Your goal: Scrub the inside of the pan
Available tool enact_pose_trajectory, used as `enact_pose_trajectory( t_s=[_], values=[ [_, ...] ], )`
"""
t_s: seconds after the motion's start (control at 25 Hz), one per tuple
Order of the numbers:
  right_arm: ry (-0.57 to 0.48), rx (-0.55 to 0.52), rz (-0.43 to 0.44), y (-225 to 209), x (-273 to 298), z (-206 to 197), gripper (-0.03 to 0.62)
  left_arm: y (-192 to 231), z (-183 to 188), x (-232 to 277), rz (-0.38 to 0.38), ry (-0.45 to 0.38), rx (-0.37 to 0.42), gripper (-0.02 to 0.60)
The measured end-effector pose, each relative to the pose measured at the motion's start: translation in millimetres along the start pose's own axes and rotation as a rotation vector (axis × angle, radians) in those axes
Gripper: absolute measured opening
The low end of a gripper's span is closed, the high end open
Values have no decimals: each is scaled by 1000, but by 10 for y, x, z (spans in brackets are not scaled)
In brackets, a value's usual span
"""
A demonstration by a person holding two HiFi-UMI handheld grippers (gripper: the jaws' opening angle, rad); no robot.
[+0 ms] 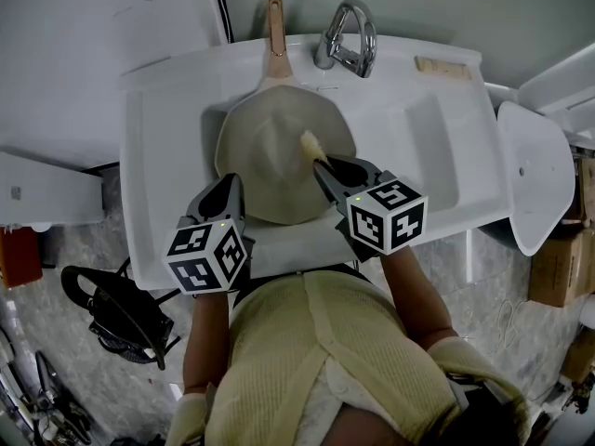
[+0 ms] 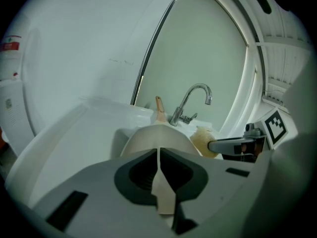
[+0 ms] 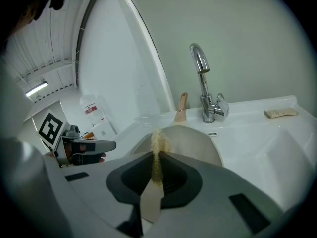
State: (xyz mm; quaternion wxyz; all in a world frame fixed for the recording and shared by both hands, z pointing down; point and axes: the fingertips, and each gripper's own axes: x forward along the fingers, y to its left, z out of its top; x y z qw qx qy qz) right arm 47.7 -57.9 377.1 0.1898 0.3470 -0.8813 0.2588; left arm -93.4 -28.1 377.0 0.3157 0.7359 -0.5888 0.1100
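Note:
A beige pan [image 1: 270, 161] with a wooden handle [image 1: 275, 26] lies tilted in the white sink [image 1: 409, 128], handle pointing to the back wall. My left gripper [image 1: 234, 186] is shut on the pan's near left rim; the rim [image 2: 163, 192] shows pinched between the jaws in the left gripper view. My right gripper [image 1: 321, 163] is shut on a yellowish sponge [image 1: 310, 144], which sits over the right side of the pan's inside. In the right gripper view the sponge [image 3: 159, 145] sticks out past the jaws toward the pan [image 3: 193, 143].
A chrome faucet [image 1: 346, 40] stands behind the pan. A small tan bar [image 1: 442, 67] lies on the sink's back right ledge. A white rounded fixture [image 1: 536, 175] is right of the sink. A black bag [image 1: 121, 314] sits on the floor at left.

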Motion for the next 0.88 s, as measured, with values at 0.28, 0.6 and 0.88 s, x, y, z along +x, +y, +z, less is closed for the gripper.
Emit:
enact_pose_trajectory(
  t_s=[0.28,0.6,0.88],
  values=[
    [-1,-2,4,23,3,3,51,1,-11,-29,-9,-1,-8,72],
    [-7,5,15,45,3,35,51,-28,-9,-46,-27,-1,-5,72],
    [-8,7,22,41,14,25,51,-51,-17,-28,-46,3,-3,72]
  ],
)
